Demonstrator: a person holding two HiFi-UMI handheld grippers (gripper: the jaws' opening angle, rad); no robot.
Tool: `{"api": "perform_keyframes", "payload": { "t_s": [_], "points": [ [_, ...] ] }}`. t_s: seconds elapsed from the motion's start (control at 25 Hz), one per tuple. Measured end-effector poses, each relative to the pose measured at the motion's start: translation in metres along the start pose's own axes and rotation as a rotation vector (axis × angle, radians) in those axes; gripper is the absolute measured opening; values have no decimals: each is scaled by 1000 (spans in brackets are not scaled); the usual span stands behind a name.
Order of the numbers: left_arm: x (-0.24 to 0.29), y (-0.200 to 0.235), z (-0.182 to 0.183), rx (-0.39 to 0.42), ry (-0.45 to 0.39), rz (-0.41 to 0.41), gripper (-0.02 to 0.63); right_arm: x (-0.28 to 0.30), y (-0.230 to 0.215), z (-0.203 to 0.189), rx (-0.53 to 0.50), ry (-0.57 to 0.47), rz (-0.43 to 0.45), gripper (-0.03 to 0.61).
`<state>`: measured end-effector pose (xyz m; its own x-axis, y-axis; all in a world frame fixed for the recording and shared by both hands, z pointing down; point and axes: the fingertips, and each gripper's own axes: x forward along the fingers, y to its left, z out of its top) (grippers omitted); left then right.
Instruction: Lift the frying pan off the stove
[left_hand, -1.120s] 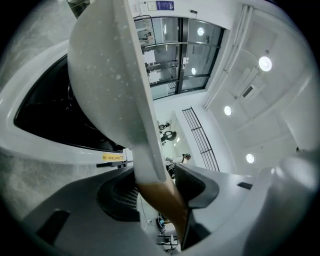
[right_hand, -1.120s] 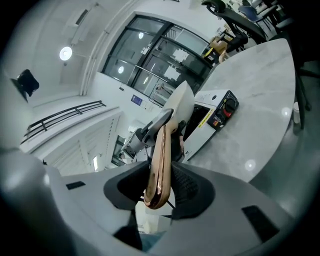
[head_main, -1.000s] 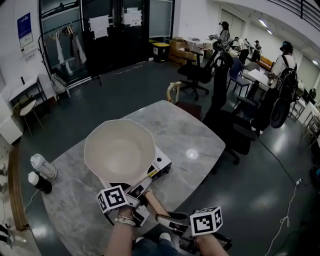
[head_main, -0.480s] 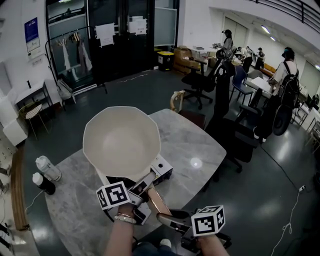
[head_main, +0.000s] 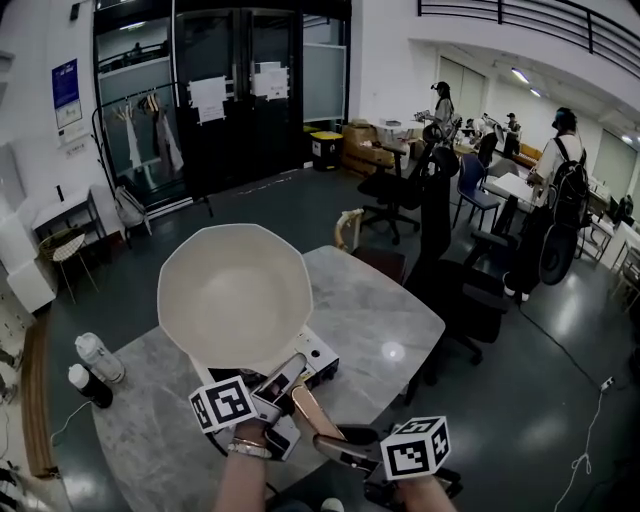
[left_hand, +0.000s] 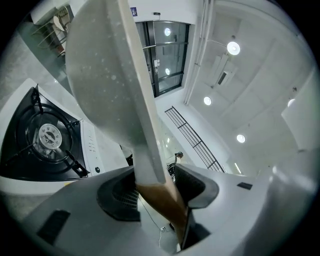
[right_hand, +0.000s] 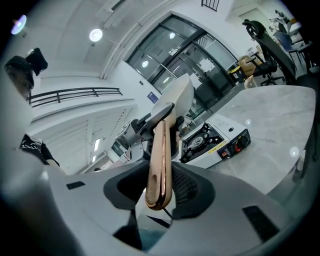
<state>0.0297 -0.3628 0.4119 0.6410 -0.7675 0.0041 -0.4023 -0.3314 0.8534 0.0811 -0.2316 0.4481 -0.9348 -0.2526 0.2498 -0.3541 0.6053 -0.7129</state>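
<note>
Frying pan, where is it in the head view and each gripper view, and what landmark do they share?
Head view: pan centre-left, above the stove.
Left gripper view: edge-on, from upper left down to centre.
Right gripper view: small, upper centre, beyond its copper handle.
Shared landmark: the stove, at the left edge in the left gripper view, right of centre in the right.

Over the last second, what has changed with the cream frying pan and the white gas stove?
The cream frying pan has risen a little farther above the white portable gas stove. Nothing was grasped or released: the left gripper and the right gripper stay clamped on its copper-coloured handle. The stove, the grey marble table and the two bottles stayed put.
</note>
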Motion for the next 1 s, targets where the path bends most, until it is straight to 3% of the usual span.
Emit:
{"api": "perform_keyframes", "payload": {
  "t_s": [0.48, 1.0],
  "points": [
    [-31, -9, 24, 87, -66, 48, 218, 18, 18, 0, -89, 57, 78, 153],
    [-106, -4, 80, 129, -251, 135, 219, 69, 55, 7, -263, 160, 198, 155]
  ]
}}
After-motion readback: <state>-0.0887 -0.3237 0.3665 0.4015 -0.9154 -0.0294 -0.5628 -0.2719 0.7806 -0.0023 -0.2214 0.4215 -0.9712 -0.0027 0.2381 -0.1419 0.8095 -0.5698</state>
